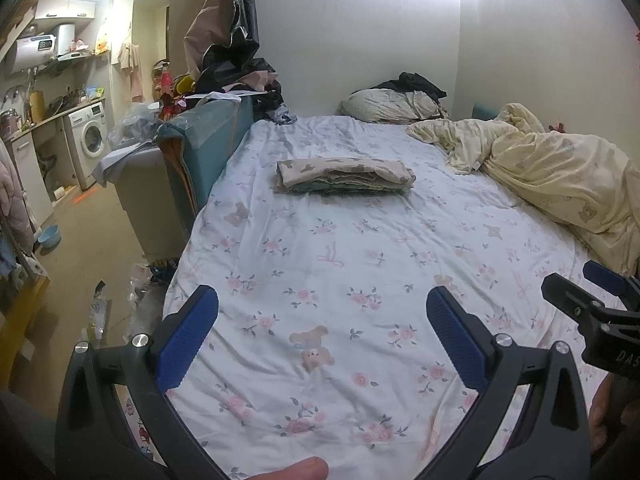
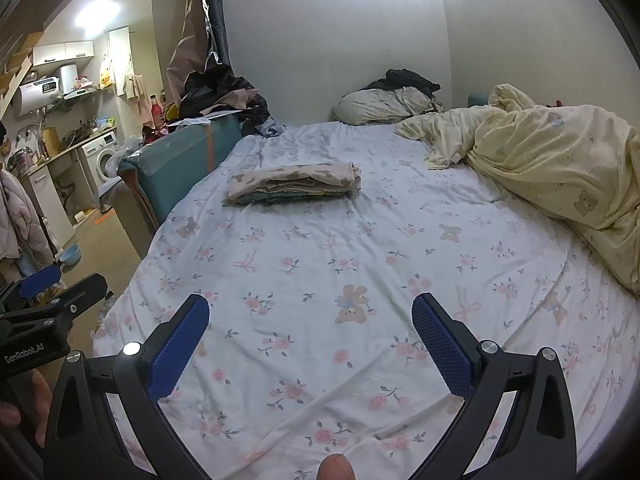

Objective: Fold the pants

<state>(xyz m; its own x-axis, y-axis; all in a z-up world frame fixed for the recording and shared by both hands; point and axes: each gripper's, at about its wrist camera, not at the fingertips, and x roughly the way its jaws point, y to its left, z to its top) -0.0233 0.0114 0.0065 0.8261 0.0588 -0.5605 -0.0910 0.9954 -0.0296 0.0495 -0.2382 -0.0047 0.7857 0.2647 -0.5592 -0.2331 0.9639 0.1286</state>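
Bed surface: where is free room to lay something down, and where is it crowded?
Free: the floral sheet between both open grippers and the folded stack. Crowded: yellow duvet along the right side, pillow with dark clothes at the head.

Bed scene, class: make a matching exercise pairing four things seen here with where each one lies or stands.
Things:
1. folded pants
2. yellow duvet
3. pillow
4. washing machine

Places:
A. bunched along the bed's right side
B. under the kitchen counter, far left
C. at the head of the bed, by the wall
D. stacked flat in the middle of the floral sheet

Pairs: 1-D, 2-A, 3-C, 4-B
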